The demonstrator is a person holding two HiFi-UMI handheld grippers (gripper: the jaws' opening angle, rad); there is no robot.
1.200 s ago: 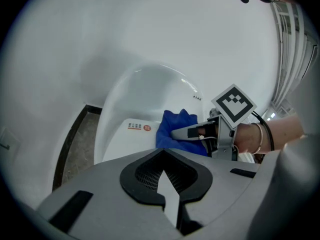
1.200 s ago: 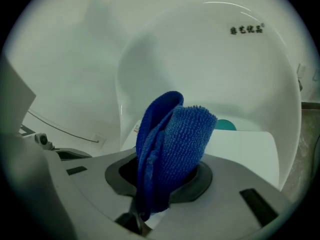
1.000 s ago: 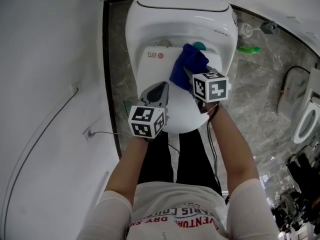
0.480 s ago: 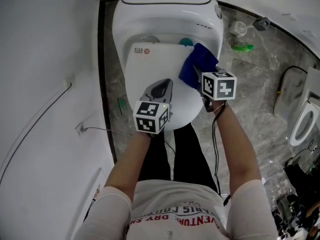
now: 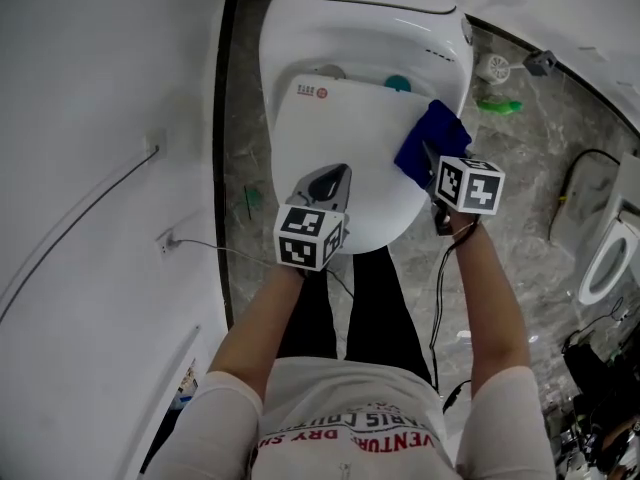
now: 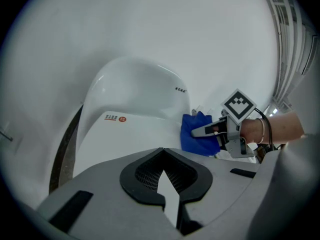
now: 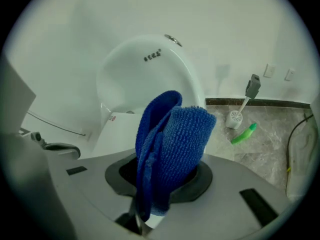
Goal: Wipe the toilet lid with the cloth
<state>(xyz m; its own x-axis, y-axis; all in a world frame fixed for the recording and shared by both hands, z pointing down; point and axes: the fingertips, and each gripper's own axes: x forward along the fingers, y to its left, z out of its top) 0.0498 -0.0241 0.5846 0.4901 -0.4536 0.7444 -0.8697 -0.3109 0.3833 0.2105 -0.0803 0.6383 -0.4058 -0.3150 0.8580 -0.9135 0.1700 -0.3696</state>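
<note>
A: Where is the cloth?

B: The fluffy blue cloth (image 7: 172,144) is stuck between the two jaws of the right tool (image 5: 430,160). The tool is pinching it tight. The cloth stands up out of the jaws in a folded bunch.

A: And where is that on the toilet?

B: It sits on the right side of the smooth white toilet lid (image 5: 340,138), right at the edge, toward the back. A small round teal thing (image 5: 398,84) is close by, just behind the lid.

A: What about the other tool?

B: The left tool (image 5: 336,175) has its jaws pressed together, with no thing in them. Its tip is over the front part of the lid, well apart from the cloth. I cannot tell if it touches the lid.

A: How are the arms?

B: Both reach forward and down from the person's body. The right arm (image 5: 490,298) is stretched out along the right side of the toilet, with a dark band (image 6: 261,130) round the wrist. The left arm (image 5: 265,318) goes to the front of the toilet. Both tools tip down toward the lid.

A: What else is there?

B: A small label with a red dot (image 5: 312,90) is at the lid's back left corner. On the grey stone floor (image 5: 520,178) to the right, a green bottle (image 5: 497,102) lies near a white brush holder (image 5: 492,64).
</note>
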